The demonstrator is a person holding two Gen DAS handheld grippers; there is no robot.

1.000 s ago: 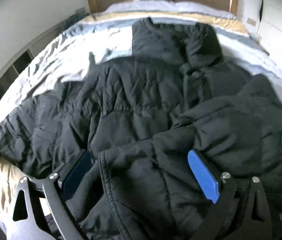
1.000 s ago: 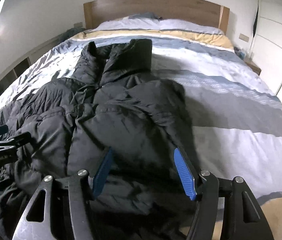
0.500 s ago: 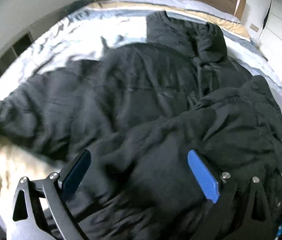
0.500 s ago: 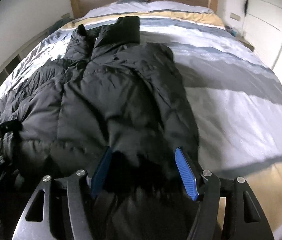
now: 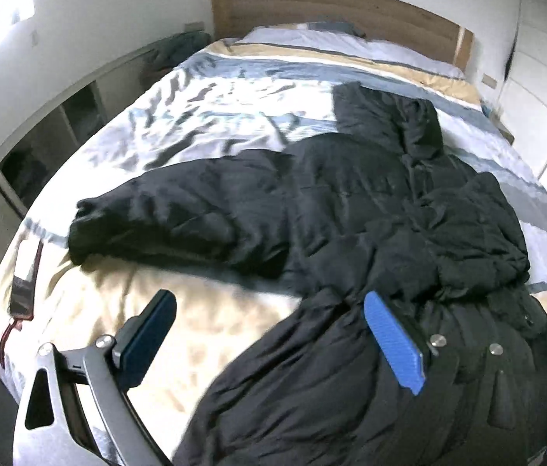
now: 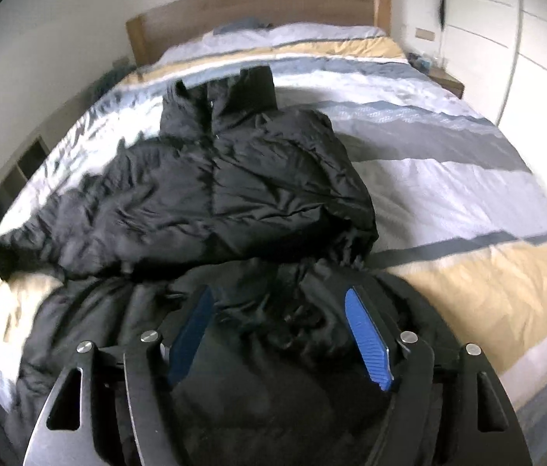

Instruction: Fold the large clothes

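Observation:
A big black puffer jacket [image 5: 351,202] lies on the bed, collar toward the headboard and one sleeve [image 5: 149,217] stretched out to the left. Its lower part [image 5: 312,388] is bunched at the near edge. My left gripper [image 5: 267,303] hovers open above that hem, with bare bed cover and a fold of jacket between its blue pads [image 5: 394,341], neither pad pressing. In the right wrist view the jacket [image 6: 234,186] fills the middle. My right gripper [image 6: 279,295] is over crumpled jacket fabric, its jaws opening, and the cloth sits loose between them.
The striped white, grey and tan bed cover [image 6: 448,178] is bare on the right half. A phone [image 5: 25,275] with a red cable lies at the near left edge. Open shelves [image 5: 60,132] run along the left, white wardrobe doors [image 6: 526,58] along the right, and a wooden headboard [image 5: 331,7] at the back.
Both grippers have drawn back and up toward the foot of the bed. The jacket's lower part now trails to the near edge. Bed cover shows between the left fingers. The right jaws stand slightly wider.

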